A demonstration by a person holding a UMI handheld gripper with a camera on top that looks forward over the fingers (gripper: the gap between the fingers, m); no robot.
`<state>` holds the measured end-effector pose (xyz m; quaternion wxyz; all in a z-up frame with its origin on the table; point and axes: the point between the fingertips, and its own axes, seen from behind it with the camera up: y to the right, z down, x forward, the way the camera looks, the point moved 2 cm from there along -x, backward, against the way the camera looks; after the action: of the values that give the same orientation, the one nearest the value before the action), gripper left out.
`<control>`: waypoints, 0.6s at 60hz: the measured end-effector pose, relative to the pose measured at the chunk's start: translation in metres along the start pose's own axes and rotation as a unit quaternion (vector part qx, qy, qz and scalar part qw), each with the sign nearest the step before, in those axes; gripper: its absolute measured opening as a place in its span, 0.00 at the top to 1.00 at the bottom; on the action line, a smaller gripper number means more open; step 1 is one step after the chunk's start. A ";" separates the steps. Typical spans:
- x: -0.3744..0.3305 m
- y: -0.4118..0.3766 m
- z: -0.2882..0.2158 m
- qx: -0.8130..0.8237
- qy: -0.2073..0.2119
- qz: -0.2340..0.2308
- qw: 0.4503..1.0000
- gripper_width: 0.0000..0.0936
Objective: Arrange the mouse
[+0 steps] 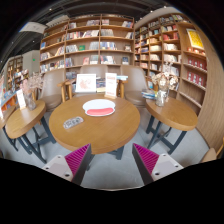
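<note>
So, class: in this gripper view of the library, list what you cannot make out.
- Mouse: none can be told apart in the gripper view; too small or absent.
- Small object on the round table: too small to identify.
- Book titles on the bookshelves: too small.
- Gripper: open, holding nothing.

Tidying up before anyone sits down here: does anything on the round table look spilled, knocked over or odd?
Nothing stands out. The round table holds a flat red-and-white item and a small object near its edge, both lying flat. The gripper hangs open, short of the table.
</note>
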<state>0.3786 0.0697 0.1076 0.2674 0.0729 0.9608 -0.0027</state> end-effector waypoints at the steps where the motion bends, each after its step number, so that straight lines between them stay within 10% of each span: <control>1: 0.003 -0.003 -0.001 -0.002 0.001 -0.001 1.000 0.09; 36: 0.070 -0.183 -0.005 -0.044 -0.022 -0.080 0.996 0.11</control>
<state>0.2905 -0.1013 0.0698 0.2905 -0.0165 0.9566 0.0165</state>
